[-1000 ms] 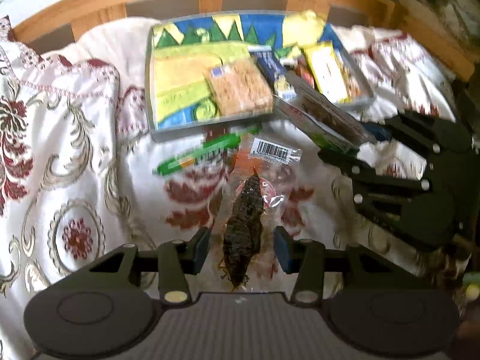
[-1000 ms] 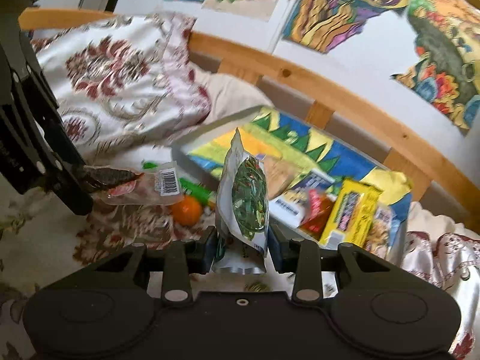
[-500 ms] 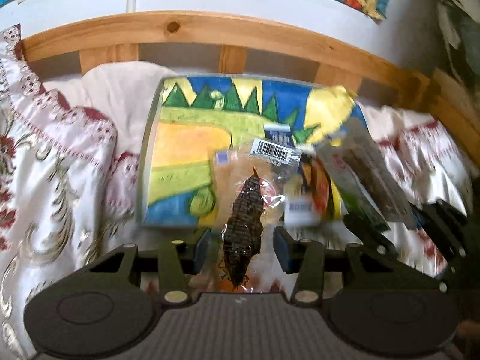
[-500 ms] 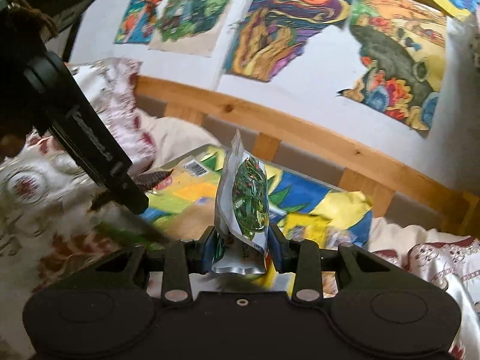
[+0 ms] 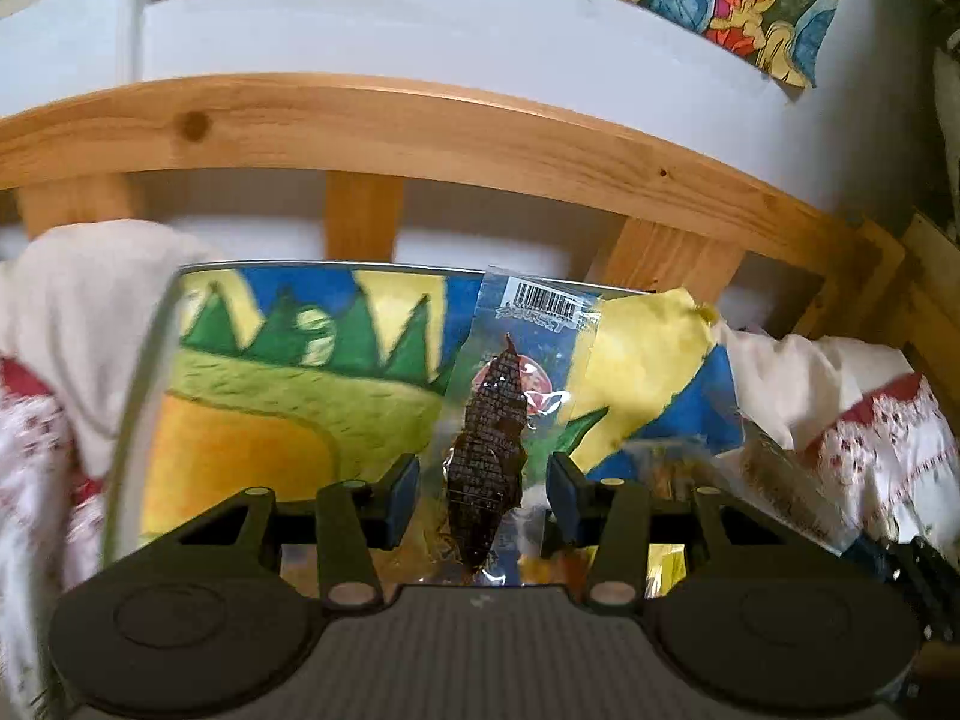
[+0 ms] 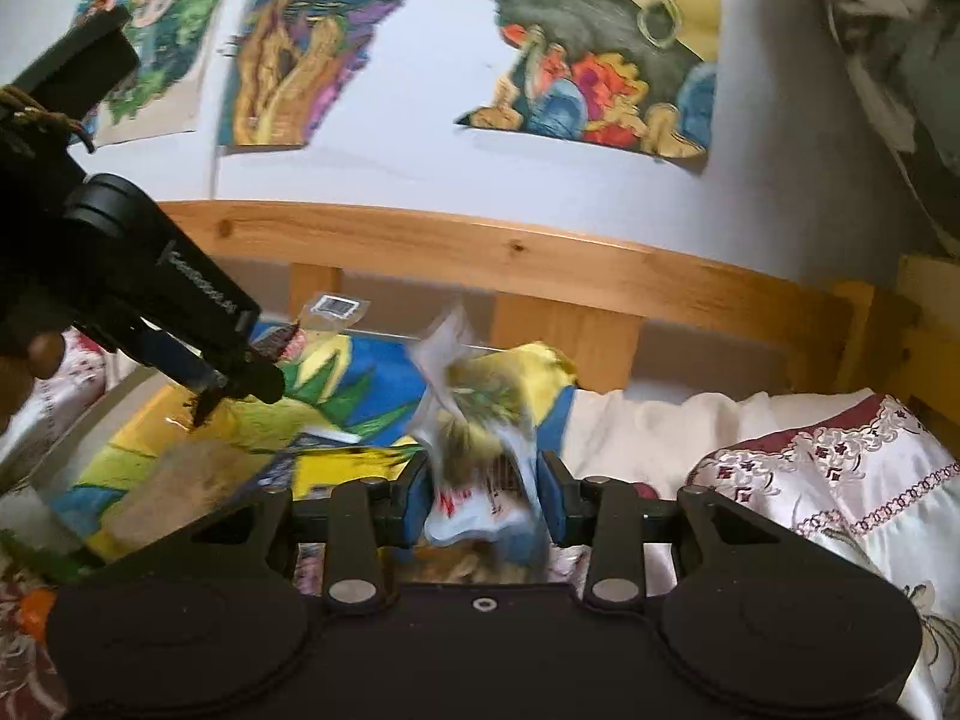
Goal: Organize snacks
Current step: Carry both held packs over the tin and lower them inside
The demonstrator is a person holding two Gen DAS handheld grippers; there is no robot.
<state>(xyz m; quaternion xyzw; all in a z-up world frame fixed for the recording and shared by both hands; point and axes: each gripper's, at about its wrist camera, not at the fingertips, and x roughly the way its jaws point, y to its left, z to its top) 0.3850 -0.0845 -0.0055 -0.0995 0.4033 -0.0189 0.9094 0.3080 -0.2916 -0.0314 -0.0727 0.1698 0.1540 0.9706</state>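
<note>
My left gripper (image 5: 483, 492) is shut on a clear snack packet (image 5: 489, 450) with a dark dried piece inside and a barcode at its top. It hangs over the painted metal tray (image 5: 240, 450) on the bed. My right gripper (image 6: 483, 495) is shut on a silver packet with a green picture (image 6: 480, 420), blurred by motion, over the tray's right end (image 6: 360, 372). In the right wrist view the left gripper (image 6: 240, 375) reaches in from the left with the clear packet (image 6: 336, 304) above the tray.
A tan cracker packet (image 6: 186, 480) and a yellow packet (image 6: 342, 468) lie in the tray. The wooden headboard (image 5: 420, 120) runs close behind it, with painted pictures on the wall above. Patterned bedding (image 6: 840, 480) lies to the right. An orange item (image 6: 36, 606) sits at lower left.
Both grippers have carried their packets forward from the bedspread to over the tray, close to the headboard. The right packet now swings and blurs.
</note>
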